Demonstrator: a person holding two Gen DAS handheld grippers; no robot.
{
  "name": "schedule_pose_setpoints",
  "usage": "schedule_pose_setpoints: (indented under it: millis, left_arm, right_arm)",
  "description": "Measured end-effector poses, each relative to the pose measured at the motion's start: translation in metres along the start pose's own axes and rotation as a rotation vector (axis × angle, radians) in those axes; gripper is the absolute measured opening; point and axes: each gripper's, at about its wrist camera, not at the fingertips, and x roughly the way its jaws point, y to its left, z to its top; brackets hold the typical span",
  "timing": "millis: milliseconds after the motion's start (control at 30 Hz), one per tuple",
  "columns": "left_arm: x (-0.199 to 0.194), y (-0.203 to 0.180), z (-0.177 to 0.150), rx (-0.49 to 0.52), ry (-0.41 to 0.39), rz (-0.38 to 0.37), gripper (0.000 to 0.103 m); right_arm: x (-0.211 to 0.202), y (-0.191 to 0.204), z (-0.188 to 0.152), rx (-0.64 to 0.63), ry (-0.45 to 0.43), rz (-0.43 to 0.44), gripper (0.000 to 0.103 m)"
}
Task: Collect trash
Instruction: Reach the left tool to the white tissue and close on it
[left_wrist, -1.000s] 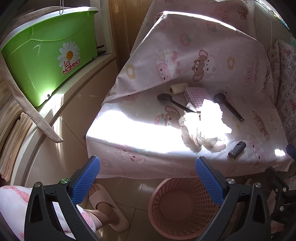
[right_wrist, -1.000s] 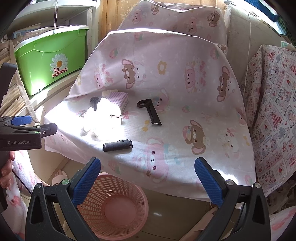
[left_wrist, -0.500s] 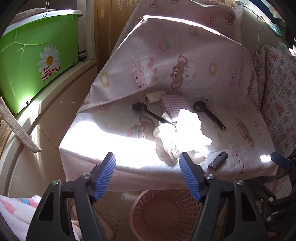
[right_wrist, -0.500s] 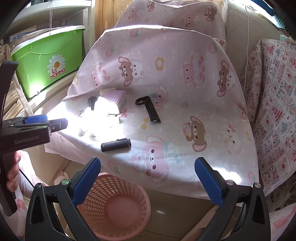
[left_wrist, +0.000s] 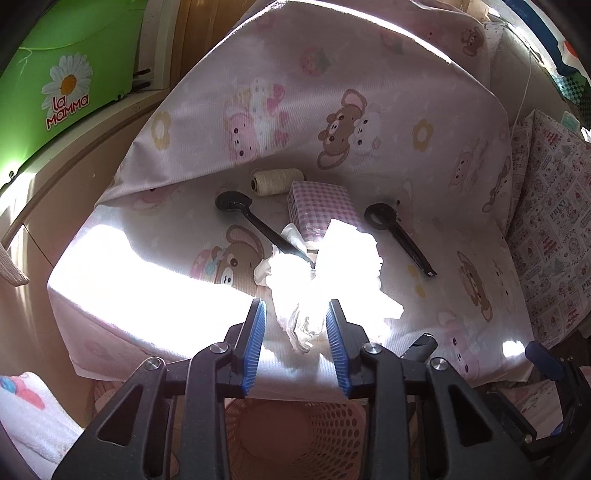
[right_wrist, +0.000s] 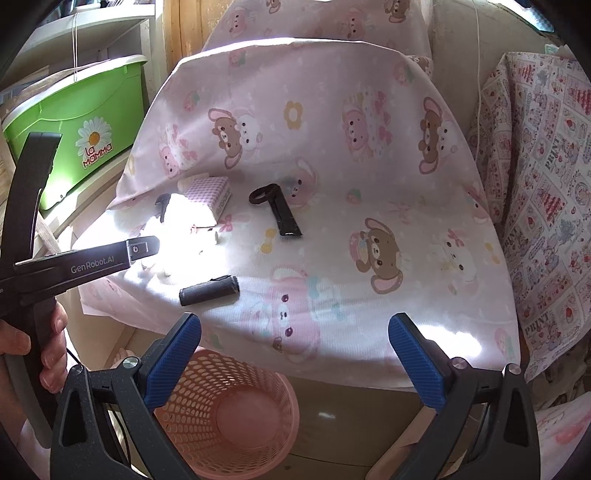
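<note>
A crumpled white tissue (left_wrist: 332, 273) lies in bright sun near the front edge of the seat covered in pink bear cloth (left_wrist: 369, 110). My left gripper (left_wrist: 297, 343) is open, its jaws narrowed to either side of the tissue's near end, not clamped. A pink mesh bin (right_wrist: 229, 410) stands on the floor below the seat edge; it also shows in the left wrist view (left_wrist: 295, 435). My right gripper (right_wrist: 295, 354) is open and empty, above the bin. The tissue (right_wrist: 177, 221) appears washed out in the right wrist view.
On the seat lie a black cylinder (right_wrist: 208, 290), a checked pink packet (left_wrist: 321, 206), a twine spool (left_wrist: 275, 181), a black spoon (left_wrist: 255, 221) and a black tool (left_wrist: 399, 232). A green tub (right_wrist: 74, 129) stands on a shelf at left. A patterned cushion (right_wrist: 535, 166) is at right.
My left gripper has moved forward to the tissue and its jaws have narrowed around it. My right gripper has stayed open and moved slightly closer to the seat.
</note>
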Motion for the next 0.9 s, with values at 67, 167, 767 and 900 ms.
schedule_pose_setpoints:
  millis: [67,167,767,900]
  left_arm:
    - [0.0,0.003,0.0,-0.032,0.002,-0.018,0.009]
    - [-0.012,0.008,0.003,-0.054,-0.057,0.037,0.005]
    - [-0.062,0.018,-0.011,0.034,-0.066,0.047,0.005]
    - [-0.084,0.009,-0.016,0.097,-0.17,0.164,0.005]
  right_arm:
    - [0.0,-0.001,0.0,-0.004,-0.002,-0.007,0.102]
    - [0.0,-0.002,0.0,-0.003,-0.002,-0.005,0.102]
    - [0.006,0.018,0.009,-0.028,-0.083,0.044,0.102]
    - [0.014,0.032,0.019,-0.098,-0.088,0.103,0.09]
